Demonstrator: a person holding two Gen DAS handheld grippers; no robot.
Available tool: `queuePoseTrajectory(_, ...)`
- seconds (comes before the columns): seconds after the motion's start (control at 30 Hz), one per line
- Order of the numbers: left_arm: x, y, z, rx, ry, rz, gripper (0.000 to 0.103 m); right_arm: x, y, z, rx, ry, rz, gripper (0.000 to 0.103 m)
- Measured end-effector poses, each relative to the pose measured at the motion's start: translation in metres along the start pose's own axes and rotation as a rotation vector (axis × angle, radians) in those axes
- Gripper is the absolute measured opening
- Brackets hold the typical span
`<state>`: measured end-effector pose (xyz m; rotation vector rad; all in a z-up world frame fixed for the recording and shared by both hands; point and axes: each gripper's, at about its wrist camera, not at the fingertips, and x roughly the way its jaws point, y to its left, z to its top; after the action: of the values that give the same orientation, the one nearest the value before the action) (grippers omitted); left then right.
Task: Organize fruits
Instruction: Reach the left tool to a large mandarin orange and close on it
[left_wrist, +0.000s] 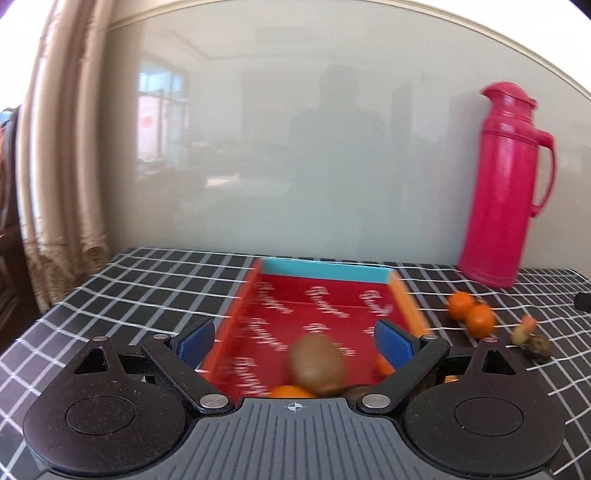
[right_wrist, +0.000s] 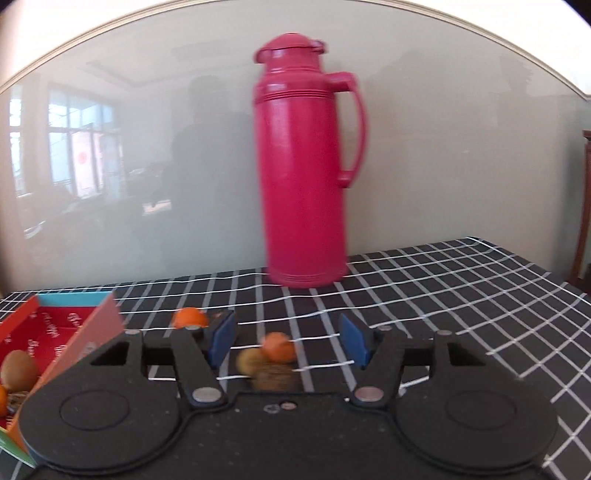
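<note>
Fingers on my left gripper (left_wrist: 294, 341) stand wide apart over the red box (left_wrist: 317, 306), a kiwi (left_wrist: 317, 363) lying loose between them. My right gripper (right_wrist: 288, 341) gapes too, pads clear of the small orange (right_wrist: 279, 346) ahead.

On the desk (left_wrist: 110, 295) the box (left_wrist: 406, 299) lies left of the flask (right_wrist: 303, 166), which stands at the back against the wall. A kiwi (left_wrist: 317, 363) sits in the box (near its front end). Two oranges (left_wrist: 471, 312) lie between box and flask, with scraps (left_wrist: 532, 339) just to their right.
</note>
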<state>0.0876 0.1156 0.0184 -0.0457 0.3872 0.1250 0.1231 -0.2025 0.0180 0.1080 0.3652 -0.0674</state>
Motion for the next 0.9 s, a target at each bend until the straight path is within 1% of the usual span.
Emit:
queuePoseTrajectory(0.23, 0.004, -0.051, 0.002, 0.035, -0.007, -0.086, 0.093, -0.005, -0.038, -0.002, 0.025, 0.012, -0.052, 0.062)
queuePoseTrajectory(0.3, 0.004, -0.067, 0.002, 0.048, -0.008, -0.104, 0.101, -0.008, -0.048, -0.004, 0.027, 0.012, -0.061, 0.062)
queuePoseTrajectory(0.33, 0.005, -0.075, 0.002, 0.052, -0.011, -0.112, 0.103, -0.007, -0.053, -0.004, 0.028, 0.013, -0.067, 0.062)
queuePoseTrajectory(0.53, 0.012, -0.119, 0.004, 0.068, -0.019, -0.176, 0.103, -0.011, -0.073, -0.008, 0.037, 0.017, -0.091, 0.062)
queuePoseTrajectory(0.63, 0.020, -0.142, 0.003, 0.099, -0.021, -0.185, 0.103, -0.010, -0.084, -0.008, 0.039, 0.019, -0.107, 0.062)
queuePoseTrajectory(0.77, 0.035, -0.168, -0.001, 0.120, 0.009, -0.216, 0.103, -0.004, -0.103, -0.009, 0.054, 0.026, -0.143, 0.062)
queuePoseTrajectory(0.9, 0.055, -0.188, -0.004, 0.131, 0.050, -0.218, 0.103, 0.003, -0.121, -0.007, 0.095, 0.028, -0.176, 0.062)
